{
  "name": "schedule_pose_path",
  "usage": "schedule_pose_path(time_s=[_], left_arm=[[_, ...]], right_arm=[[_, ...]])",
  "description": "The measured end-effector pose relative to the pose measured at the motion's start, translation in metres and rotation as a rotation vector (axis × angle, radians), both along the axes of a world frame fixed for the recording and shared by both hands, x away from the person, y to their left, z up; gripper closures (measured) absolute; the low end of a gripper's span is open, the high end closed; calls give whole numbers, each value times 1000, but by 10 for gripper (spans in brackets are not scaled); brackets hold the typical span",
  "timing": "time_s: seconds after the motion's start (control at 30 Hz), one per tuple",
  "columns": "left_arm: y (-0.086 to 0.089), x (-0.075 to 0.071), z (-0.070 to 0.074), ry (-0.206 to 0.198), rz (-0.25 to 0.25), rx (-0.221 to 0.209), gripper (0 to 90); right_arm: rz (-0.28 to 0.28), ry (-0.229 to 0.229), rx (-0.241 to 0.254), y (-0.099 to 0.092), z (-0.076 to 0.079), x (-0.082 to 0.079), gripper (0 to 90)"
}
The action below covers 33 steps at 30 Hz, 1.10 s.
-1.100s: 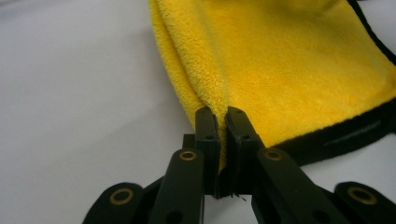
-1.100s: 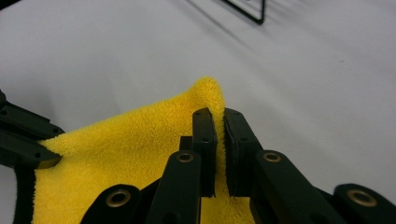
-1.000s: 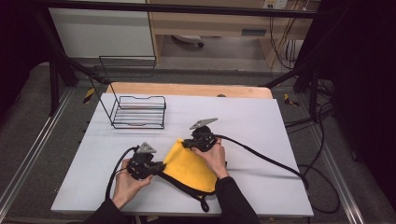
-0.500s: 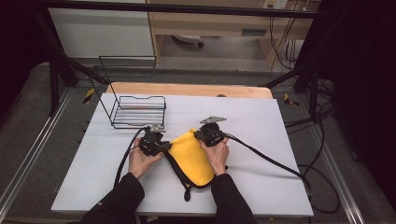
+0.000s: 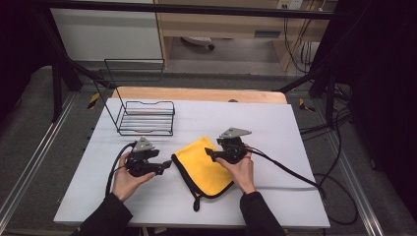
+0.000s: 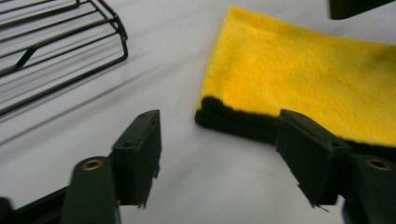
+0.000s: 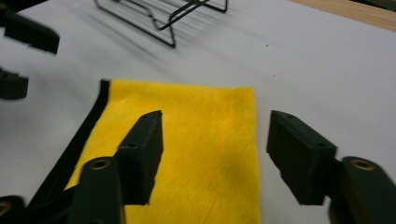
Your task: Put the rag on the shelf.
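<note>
1. Both grippers have just let go: the left gripper (image 5: 164, 167) has its jaws spread with bare table between them, and the right gripper (image 5: 210, 154) likewise stands apart, its jaws over the cloth but pressing on nothing.
2. Half a second ago each one pinched an edge of the yellow microfibre cloth (image 5: 204, 164); now the jaws have just been opening and the left has drawn off to the side, just beside the black-trimmed edge (image 6: 243, 125).
3. Folded, the cloth lies flat on the white table (image 5: 295, 128) between the two hands (its hanging loop toward the person).
4. That fold looks finished, though whether the layers line up squarely is hard to tell from above.
5. Farther off, the black wire rack (image 5: 146, 118) sits untouched, well apart from the cloth.
</note>
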<state>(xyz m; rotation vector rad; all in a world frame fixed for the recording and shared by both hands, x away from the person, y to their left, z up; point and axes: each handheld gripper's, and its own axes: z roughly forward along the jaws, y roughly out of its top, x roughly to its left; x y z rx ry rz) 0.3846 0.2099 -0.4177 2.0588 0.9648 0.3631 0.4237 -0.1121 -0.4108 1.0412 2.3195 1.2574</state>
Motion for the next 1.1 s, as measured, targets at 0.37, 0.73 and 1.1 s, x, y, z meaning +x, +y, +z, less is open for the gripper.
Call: schedule_pose_path(time_s=[0.37,0.73,1.1], left_arm=[[29,-27,-7,2,12,-4,85],[42,-33,-10,-3,31,-15,95],[42,-34,-10,-4,33,-20,113]], right_arm=[[168,42,-29,-2,-14,-74,310],[269,80,-85,14,-33,-91,486],[292,-5,-208,22,-38,-94,602]])
